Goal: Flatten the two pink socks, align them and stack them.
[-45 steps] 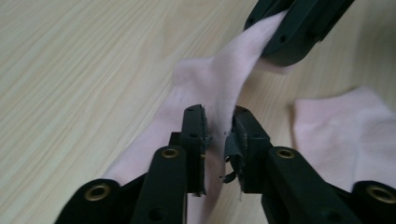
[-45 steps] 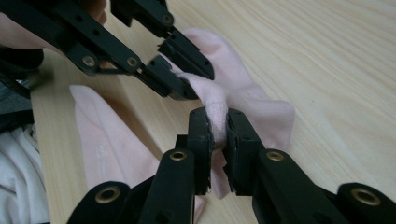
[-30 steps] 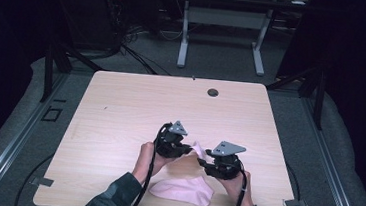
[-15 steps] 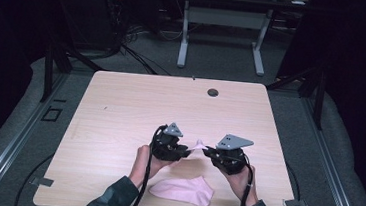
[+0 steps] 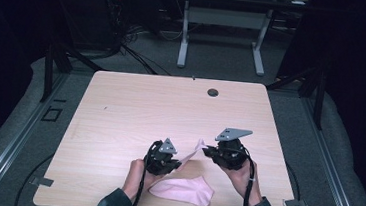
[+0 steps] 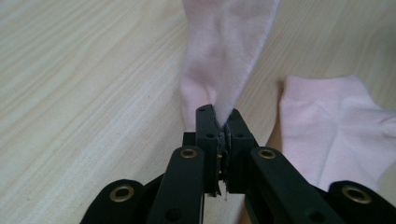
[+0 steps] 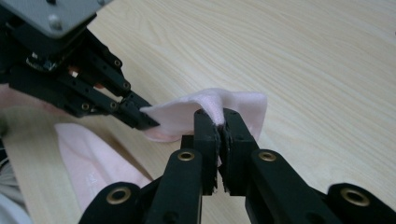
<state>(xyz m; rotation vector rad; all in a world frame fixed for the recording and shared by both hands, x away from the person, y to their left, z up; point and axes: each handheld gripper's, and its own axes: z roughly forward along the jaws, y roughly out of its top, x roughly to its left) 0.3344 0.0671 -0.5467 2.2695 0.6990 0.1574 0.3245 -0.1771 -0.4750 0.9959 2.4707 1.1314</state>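
Both grippers hold one small pink sock [image 5: 192, 152] stretched between them, just above the front of the wooden table [image 5: 170, 107]. My left gripper [image 5: 178, 161] is shut on the sock's lower end; its jaws have just been closing on the fabric [image 6: 224, 56], pinched at the tips [image 6: 219, 122]. My right gripper [image 5: 206, 149] stands a little higher and is shut on the sock's other edge [image 7: 187, 114], its jaws [image 7: 219, 123] pressed together. In the right gripper view the left gripper [image 7: 144, 119] bites the same sock. A second pink sock [image 5: 186, 189] lies flat near the table's front edge.
A small dark grommet hole [image 5: 213, 92] sits at the table's far side. Behind the table stands another desk's white leg frame [image 5: 184, 38], with cables on the floor [image 5: 125, 48]. The person's forearms come in over the front edge.
The right gripper has risen and moved right, the left one has sunk a little. One sock has been drawn out of the pink pile and now spans the two grippers.
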